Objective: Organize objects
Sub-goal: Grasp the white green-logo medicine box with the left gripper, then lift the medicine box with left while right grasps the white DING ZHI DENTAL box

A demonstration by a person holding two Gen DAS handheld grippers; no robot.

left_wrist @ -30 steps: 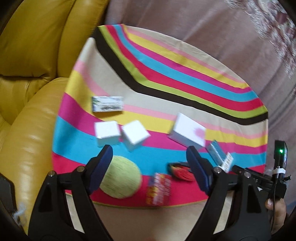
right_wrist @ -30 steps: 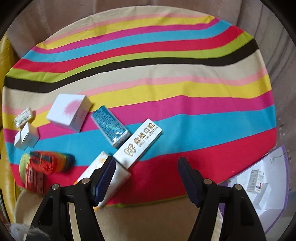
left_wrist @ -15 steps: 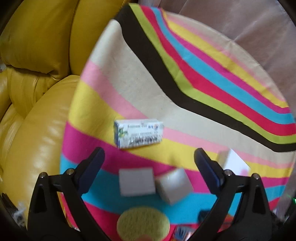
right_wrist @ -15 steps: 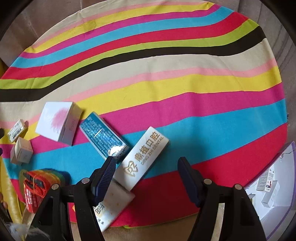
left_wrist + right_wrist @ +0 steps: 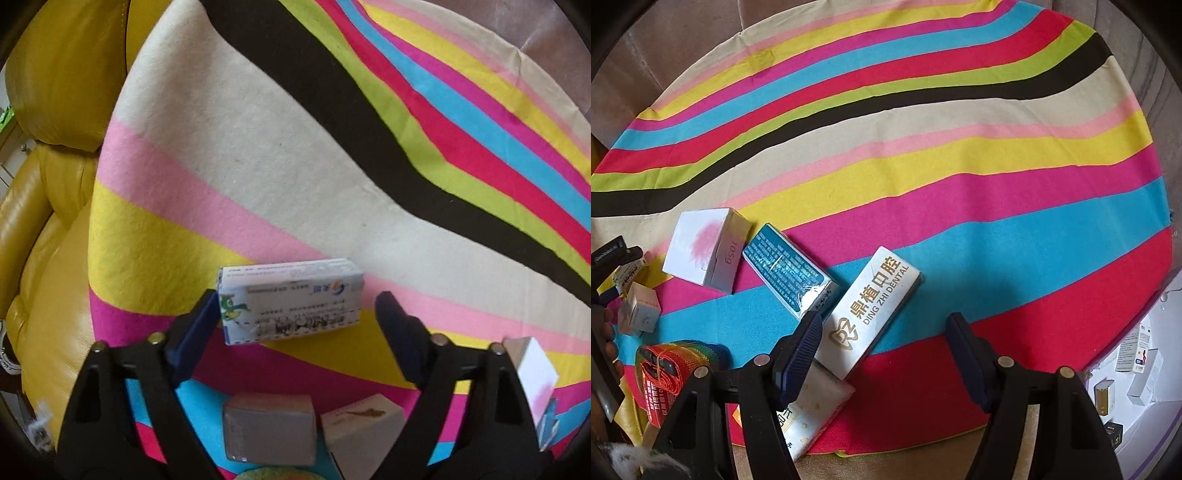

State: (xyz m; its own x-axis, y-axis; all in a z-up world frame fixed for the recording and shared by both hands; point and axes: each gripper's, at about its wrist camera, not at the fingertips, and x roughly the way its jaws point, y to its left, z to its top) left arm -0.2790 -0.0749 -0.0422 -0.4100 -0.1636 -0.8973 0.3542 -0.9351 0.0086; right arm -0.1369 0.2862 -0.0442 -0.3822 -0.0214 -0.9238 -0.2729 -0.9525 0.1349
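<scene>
Though closing — gripper (image 5: 295, 325) astride box (image 5: 290, 301)

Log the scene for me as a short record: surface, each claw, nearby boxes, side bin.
surface: striped cloth beside a yellow seat
left claw: closing around the green-print box; pads look not yet pressed on it
right claw: open, holds nothing, above the dental box
near left claw: grey box, tan box
near right claw: teal box, pink-spot box
side bin: white tray at right, holding small boxes
</scene>
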